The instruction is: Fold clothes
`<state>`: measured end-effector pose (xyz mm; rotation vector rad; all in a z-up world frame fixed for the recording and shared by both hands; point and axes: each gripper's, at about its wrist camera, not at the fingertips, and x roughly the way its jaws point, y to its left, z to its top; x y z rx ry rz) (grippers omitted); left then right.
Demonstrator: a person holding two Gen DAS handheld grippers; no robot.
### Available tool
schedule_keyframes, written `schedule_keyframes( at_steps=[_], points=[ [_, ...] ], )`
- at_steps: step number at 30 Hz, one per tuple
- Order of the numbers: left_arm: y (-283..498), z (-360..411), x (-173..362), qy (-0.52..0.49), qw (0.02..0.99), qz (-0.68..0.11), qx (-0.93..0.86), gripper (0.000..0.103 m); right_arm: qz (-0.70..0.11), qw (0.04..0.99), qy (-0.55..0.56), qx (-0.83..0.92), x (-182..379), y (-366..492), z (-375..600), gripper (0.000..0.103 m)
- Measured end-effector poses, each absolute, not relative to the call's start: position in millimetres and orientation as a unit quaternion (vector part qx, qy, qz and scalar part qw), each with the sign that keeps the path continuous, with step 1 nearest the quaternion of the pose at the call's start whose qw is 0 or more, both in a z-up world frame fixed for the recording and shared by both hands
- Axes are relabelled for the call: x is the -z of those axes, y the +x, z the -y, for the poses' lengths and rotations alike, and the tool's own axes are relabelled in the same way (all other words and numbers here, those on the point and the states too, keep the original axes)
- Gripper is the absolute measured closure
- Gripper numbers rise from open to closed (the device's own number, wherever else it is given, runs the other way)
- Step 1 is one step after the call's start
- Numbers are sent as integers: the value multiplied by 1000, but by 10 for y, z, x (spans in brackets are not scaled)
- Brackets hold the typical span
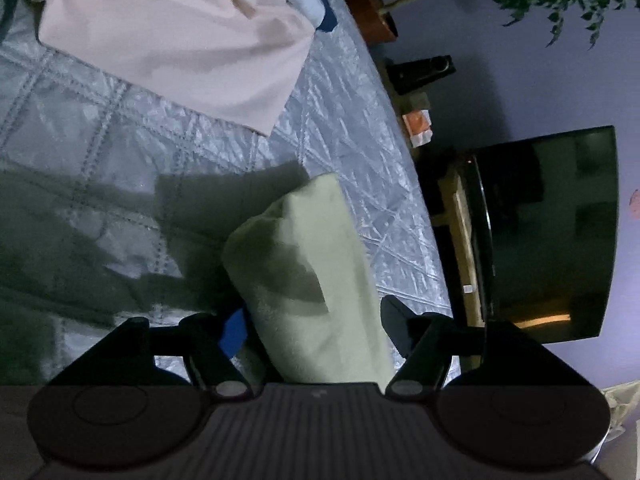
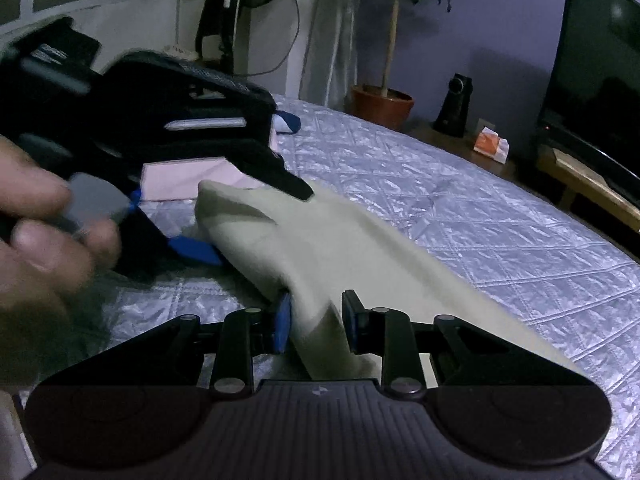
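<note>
Pale green cloth (image 2: 320, 240) lies partly folded on the quilted silver bedspread (image 2: 460, 200), near a folded pink garment (image 1: 180, 48). Right gripper (image 2: 316, 320) pinches its near edge; left gripper (image 1: 316, 328) straddles the far fold, jaws apart. Keep both corners level and taut when laying the fold.

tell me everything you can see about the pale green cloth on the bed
The green cloth is soft, fleecy-looking fabric, partly folded into a long bundle with rounded folds. It lies on the silvery quilted bedspread, in front of a folded pink garment. The right gripper is closed on its near end, and the fabric bunches between the blue pads. The left gripper straddles the other end with its jaws apart; whether its fingers press the cloth is unclear.
</note>
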<state>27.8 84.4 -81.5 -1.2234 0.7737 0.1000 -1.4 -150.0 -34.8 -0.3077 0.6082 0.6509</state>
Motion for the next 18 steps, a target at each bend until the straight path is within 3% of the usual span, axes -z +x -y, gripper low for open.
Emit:
schedule_keyframes(
  at_steps=[1, 2, 4, 6, 8, 9, 10, 12, 13, 15, 18],
  points=[
    [286, -839, 836, -563, 745, -355, -45, 48, -294, 891, -145, -315, 350, -9, 1509, 70],
    [290, -847, 856, -564, 743, -358, -42, 64, -296, 890, -143, -316, 354, -2, 1518, 70],
    [314, -864, 885, -555, 747, -364, -39, 85, -300, 886, -141, -323, 357, 8, 1526, 70],
    [316, -906, 916, -555, 747, -365, -36, 87, -299, 885, -114, -339, 309, 26, 1591, 67],
    [342, -921, 921, -550, 749, -368, -35, 90, -283, 894, -70, -341, 209, 57, 1720, 50],
    [350, -916, 899, -541, 756, -368, -33, 90, -271, 902, -45, -334, 153, 80, 1800, 36],
    [356, -908, 870, -530, 763, -368, -32, 91, -266, 909, -50, -316, 144, 105, 1830, 35],
    [379, -892, 797, -505, 781, -366, -28, 91, -268, 919, -81, -279, 175, 159, 1840, 43],
    [391, -884, 760, -492, 790, -364, -26, 92, -277, 918, -104, -264, 220, 186, 1819, 61],
    [433, -891, 687, -470, 807, -357, -21, 92, -289, 912, -120, -263, 287, 221, 1769, 77],
    [488, -887, 568, -429, 833, -348, -12, 92, -308, 903, -141, -264, 386, 272, 1693, 77]
  ],
)
